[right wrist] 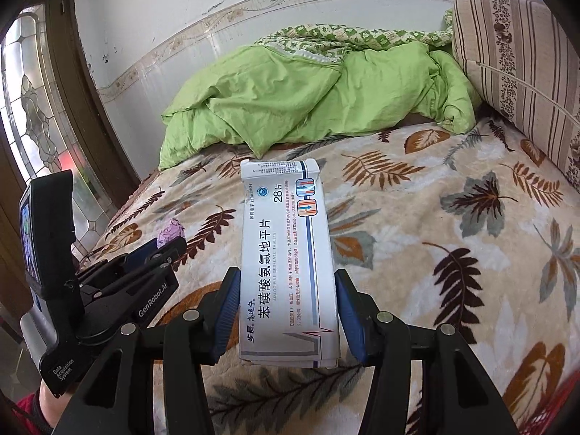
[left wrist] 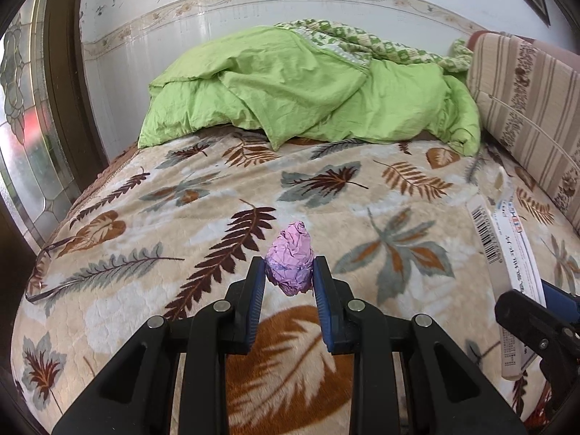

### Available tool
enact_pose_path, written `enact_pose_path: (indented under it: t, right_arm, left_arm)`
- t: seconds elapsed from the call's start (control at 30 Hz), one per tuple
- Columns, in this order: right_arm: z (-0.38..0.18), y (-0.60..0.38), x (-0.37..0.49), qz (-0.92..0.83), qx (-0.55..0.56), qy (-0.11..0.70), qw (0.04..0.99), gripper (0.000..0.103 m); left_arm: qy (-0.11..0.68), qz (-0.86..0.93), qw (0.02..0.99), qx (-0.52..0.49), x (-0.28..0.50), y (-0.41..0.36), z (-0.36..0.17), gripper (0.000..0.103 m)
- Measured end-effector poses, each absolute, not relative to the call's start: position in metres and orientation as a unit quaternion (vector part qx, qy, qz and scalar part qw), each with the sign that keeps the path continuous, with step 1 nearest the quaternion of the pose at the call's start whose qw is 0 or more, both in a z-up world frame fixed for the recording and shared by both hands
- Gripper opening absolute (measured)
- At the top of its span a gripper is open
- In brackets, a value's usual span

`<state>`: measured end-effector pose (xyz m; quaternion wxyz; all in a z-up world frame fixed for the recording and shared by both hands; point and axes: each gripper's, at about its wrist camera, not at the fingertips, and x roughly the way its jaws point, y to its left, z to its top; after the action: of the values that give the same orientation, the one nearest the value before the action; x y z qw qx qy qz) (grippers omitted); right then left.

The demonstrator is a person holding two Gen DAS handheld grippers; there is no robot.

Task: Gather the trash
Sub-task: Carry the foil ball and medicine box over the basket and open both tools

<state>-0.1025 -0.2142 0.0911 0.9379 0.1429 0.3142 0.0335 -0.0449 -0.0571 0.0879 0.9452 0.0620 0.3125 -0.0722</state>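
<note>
Above the bed [left wrist: 145, 195], a light, soft paper ball [left wrist: 290, 261] is pinched by the left gripper [left wrist: 289, 275], a light, crushable box [right wrist: 286, 253] clamped sidewise by the right gripper [right wrist: 286, 304].

Lilac crumpled paper [left wrist: 290, 258], white-and-blue tablet box [right wrist: 288, 253], lime green quilt [left wrist: 297, 83], beige leaf-print blanket [left wrist: 188, 195]

The crumpled paper ball [left wrist: 290, 258] sits lower centre on the blanket [left wrist: 181, 195], the tablet box [left wrist: 507, 253] at right, the duvet [left wrist: 297, 83] heaped behind, cushion [left wrist: 525, 108] upper right
</note>
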Motion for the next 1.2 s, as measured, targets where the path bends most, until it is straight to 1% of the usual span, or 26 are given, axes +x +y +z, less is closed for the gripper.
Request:
enact_pose_path:
  t: [0.77,1.2]
  right_arm:
    - [0.101,-0.234,-0.176,0.021,0.167,0.306,0.937,0.055]
    - [0.122,-0.280,-0.226,-0.016,0.197,0.283,0.939,0.055]
  left_arm:
    - [0.297,-0.141,0.940,0.086,-0.103,-0.093,0.106,0.026]
    - [0.280,-0.208,0.930,0.114,-0.145,-0.142,0.125,0.026]
